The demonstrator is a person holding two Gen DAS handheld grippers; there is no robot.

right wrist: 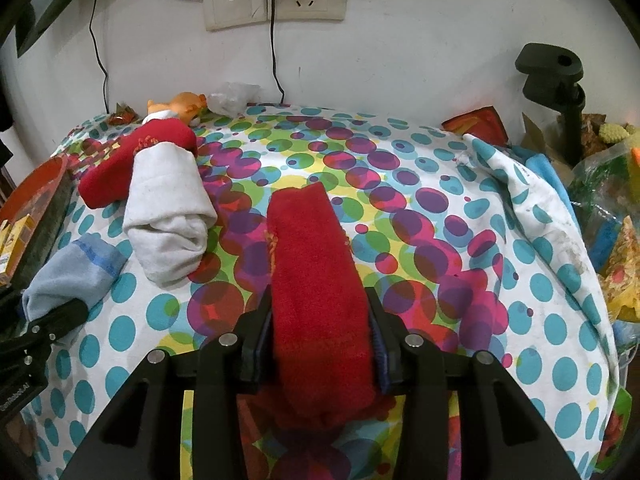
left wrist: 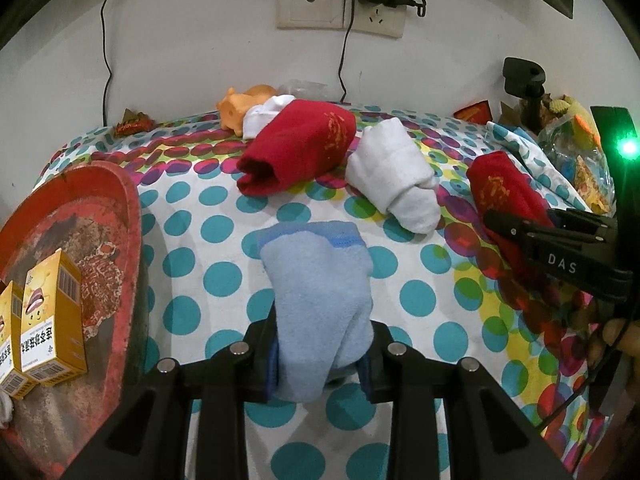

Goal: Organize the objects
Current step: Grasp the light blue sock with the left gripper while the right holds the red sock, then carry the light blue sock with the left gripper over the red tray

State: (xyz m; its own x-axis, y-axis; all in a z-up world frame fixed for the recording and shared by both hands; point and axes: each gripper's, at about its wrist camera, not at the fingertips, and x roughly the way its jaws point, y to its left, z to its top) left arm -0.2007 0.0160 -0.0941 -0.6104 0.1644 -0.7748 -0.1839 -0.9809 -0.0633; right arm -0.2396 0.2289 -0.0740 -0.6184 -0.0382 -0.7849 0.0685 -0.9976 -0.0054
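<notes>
The left gripper (left wrist: 320, 364) pinches a light blue sock (left wrist: 320, 300) near the table's front edge; the right gripper (right wrist: 318, 354) clamps a red sock (right wrist: 316, 280) mid-table. Both socks trail on the dotted tablecloth (left wrist: 420, 300), likely gripped for sorting toward the red tray (left wrist: 120, 208) at the left edge.

Our left tongs (left wrist: 322, 364) pinch a light blue sock (left wrist: 316, 300) above the dotted tabletop (left wrist: 208, 216); beyond lie a red sock (left wrist: 298, 146) and white sock (left wrist: 396, 184), with yellow boxes (left wrist: 50, 312) on a red tray (left wrist: 104, 208).
</notes>
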